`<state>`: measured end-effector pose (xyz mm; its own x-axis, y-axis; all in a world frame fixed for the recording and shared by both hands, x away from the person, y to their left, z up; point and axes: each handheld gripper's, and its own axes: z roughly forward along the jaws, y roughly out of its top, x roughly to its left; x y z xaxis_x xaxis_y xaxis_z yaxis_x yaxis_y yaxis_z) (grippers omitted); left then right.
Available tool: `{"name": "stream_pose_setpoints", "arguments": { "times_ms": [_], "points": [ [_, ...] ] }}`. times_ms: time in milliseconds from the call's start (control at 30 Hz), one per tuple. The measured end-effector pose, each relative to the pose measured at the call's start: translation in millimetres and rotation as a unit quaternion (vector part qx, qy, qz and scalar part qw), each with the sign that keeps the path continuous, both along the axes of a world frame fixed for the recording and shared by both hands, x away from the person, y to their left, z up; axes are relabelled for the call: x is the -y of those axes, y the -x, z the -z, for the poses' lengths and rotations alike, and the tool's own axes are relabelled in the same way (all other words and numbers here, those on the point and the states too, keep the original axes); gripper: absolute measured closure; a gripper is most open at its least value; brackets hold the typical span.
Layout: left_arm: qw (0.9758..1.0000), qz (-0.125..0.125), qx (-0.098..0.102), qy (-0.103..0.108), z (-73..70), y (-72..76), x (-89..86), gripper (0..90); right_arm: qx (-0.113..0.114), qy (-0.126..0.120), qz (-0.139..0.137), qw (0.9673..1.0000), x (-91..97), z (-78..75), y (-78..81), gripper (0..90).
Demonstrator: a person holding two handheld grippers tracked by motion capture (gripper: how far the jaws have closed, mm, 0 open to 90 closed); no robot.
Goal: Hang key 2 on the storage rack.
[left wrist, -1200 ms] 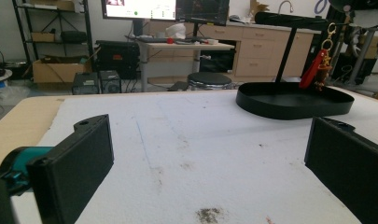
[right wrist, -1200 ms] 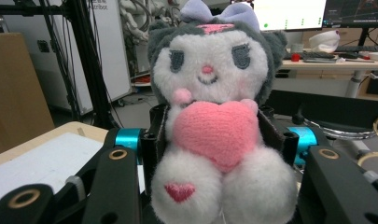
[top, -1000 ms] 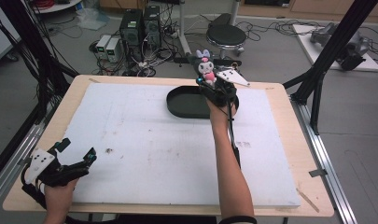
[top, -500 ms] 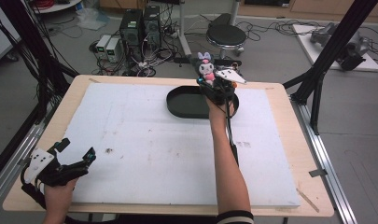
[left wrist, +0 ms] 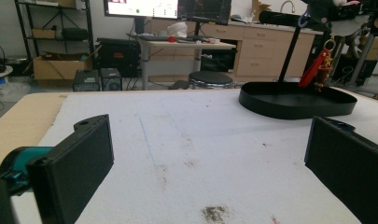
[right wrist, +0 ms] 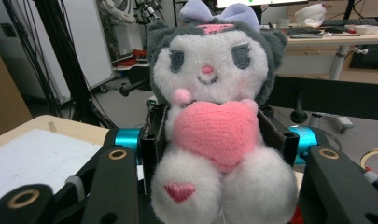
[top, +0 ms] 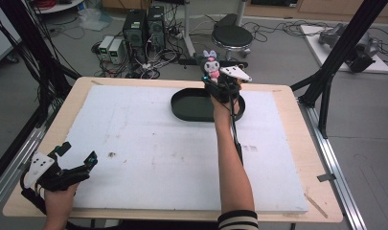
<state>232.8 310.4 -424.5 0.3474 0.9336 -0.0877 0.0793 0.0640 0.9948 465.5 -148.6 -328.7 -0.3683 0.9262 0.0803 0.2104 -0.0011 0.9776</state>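
Your right tool (top: 211, 79) is pinching the plush toy (right wrist: 213, 116), its jaws pressed against the toy's sides just behind the pink heart it hugs. You hold it in the air over the far rim of the black tray (top: 189, 106), and in the high view the toy (top: 211, 63) sits upright at the front of the tool, its pale purple bow uppermost. Your right forearm reaches straight across the white foam sheet (top: 148, 143) to the tray, with the tool's cable running along it.

In the left gripper view, a red keychain charm (left wrist: 318, 71) hangs down from the toy towards the tray (left wrist: 296, 99); whether its lower end touches the tray floor is hard to tell.

Your left tool (top: 74, 158) is spread wide with nothing between its jaws. It is well apart from the tray, at the near left corner of the table (top: 287, 93), low over the edge of the foam sheet and pointing across it towards the tray. The foam sheet shows a few dark smudges between that tool and the tray.
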Motion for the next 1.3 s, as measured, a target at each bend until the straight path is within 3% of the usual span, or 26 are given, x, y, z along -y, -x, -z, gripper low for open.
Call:
{"name": "stream_pose_setpoints", "arguments": {
  "times_ms": [167, 300, 733, 1000, 1067, 1167, 1300],
  "points": [
    [1.0000, -0.001, -0.001, 0.003, 0.7, -0.4, -0.1, 1.7, -0.004, -0.005, 0.003, 1.0000, 2.5, 1.5, -1.4, 46.1],
    [1.0000, -0.001, -0.002, 0.000, 0.9, -0.2, 0.2, 1.7, 0.000, 0.000, 0.009, 1.0000, 1.0, 0.9, -0.8, 33.7],
    [1.0000, 0.000, -0.004, 0.000, 0.8, 0.3, 0.0, 1.7, 0.009, 0.003, 0.015, 0.9998, 1.3, -3.8, 3.9, 26.0],
    [1.0000, -0.001, -0.002, 0.000, 0.6, 1.1, 0.0, 1.7, 0.021, 0.002, 0.011, 0.9997, 0.4, -12.6, 13.0, 11.2],
    [1.0000, 0.000, -0.001, -0.001, 0.2, 1.5, -0.2, 1.7, 0.028, 0.000, 0.010, 0.9996, 0.7, -14.7, 16.9, 10.9],
    [1.0000, 0.000, 0.000, 0.000, -0.1, 1.7, 0.4, 1.7, 0.026, -0.004, 0.013, 0.9996, 0.8, -16.8, 20.1, 0.7],
    [1.0000, 0.001, 0.001, -0.001, -0.5, 1.9, 0.5, 1.7, 0.037, -0.007, 0.005, 0.9993, 3.7, -18.5, 28.6, 0.7]
  ]
}}
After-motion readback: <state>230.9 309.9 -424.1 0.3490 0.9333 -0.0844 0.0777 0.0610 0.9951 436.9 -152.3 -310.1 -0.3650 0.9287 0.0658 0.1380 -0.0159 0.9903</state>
